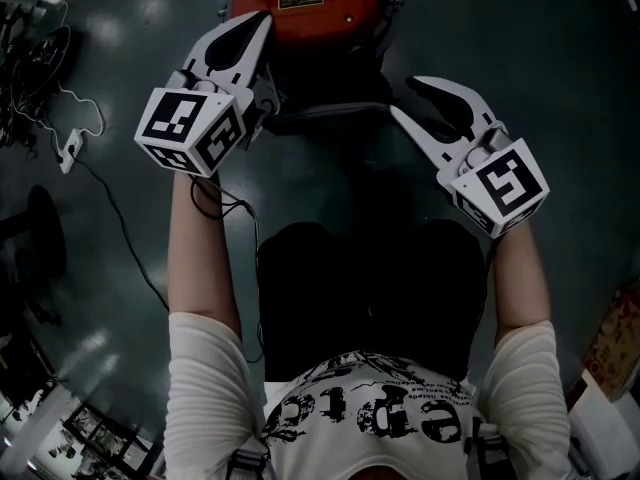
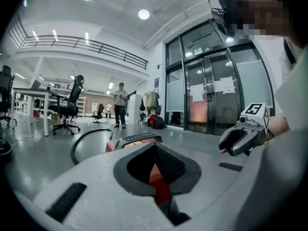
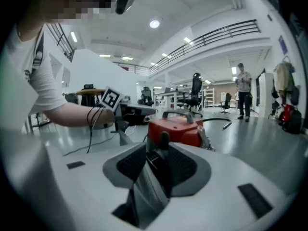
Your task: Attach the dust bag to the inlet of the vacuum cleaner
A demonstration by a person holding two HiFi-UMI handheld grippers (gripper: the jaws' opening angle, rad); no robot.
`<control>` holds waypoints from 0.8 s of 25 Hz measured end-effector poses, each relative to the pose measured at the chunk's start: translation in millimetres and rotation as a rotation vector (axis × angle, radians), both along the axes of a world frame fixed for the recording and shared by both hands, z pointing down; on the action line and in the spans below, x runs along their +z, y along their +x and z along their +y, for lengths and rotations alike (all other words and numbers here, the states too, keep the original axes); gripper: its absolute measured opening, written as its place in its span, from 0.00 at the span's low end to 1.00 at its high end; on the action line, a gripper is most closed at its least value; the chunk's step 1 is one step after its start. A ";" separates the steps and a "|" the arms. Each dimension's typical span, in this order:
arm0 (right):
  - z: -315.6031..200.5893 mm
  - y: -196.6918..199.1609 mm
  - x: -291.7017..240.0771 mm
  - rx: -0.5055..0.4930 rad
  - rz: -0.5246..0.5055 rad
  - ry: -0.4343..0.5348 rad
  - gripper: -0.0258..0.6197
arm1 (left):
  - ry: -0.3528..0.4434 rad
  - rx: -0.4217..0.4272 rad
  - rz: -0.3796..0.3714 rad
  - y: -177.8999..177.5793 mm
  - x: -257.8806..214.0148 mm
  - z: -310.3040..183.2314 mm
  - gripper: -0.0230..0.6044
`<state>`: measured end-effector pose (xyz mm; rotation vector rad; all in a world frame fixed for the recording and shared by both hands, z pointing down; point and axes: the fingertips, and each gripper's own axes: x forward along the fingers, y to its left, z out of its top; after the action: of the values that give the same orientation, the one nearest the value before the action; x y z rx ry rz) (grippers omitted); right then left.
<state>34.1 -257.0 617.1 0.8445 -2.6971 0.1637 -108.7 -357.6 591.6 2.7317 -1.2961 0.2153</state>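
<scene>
I am looking down on a dark grey floor (image 1: 500, 28) that is filling most of the head view, and the gripper views are showing it running out into a big bright hall with glass doors (image 2: 211, 90). The person (image 1: 360, 298) wearing the rig is taking up the lower middle, in dark trousers and a white printed shirt, with both bare forearms reaching forward. Ahead of the knees the red vacuum cleaner (image 1: 310, 3) is sitting on the floor, its handle on top. A dark mass is lying tight against the vacuum's near side, between the two grippers. I am taking it for the dust bag (image 1: 330, 108), though the head view is too dim there to be sure.

The left gripper (image 1: 266, 16) is hovering over the vacuum's near left edge with its jaws pressed together tip to tip. Only the machine's red is showing through the hollow behind the tips. The right gripper (image 1: 405, 98) is hanging just right of the dark mass, jaws spread wide and pinching nothing. In its own view a dark upright piece (image 3: 163, 143) at the vacuum's near side is standing in line with the gap.

Well behind the vacuum a standing figure (image 3: 243, 93) is showing, and a black hose (image 3: 219, 123) is lying on the floor. Off to the left a thin cable (image 1: 120, 218) is trailing to a small white plug block (image 1: 70, 150).
</scene>
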 end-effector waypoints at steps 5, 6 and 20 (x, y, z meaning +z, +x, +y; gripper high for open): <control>-21.7 36.4 -48.7 0.283 -0.125 0.145 0.19 | 0.101 -0.045 -0.004 -11.3 -34.4 26.1 0.04; -23.9 41.0 -54.7 0.327 -0.129 0.162 0.10 | 0.112 -0.045 -0.002 -11.3 -39.8 33.5 0.04; 15.7 22.0 -259.5 0.424 -0.194 0.092 0.04 | -0.033 -0.138 0.104 0.2 -236.0 151.5 0.04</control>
<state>56.0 -241.3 357.7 1.4933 -2.6761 0.2254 -108.5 -206.1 355.6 2.5757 -1.4317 0.0804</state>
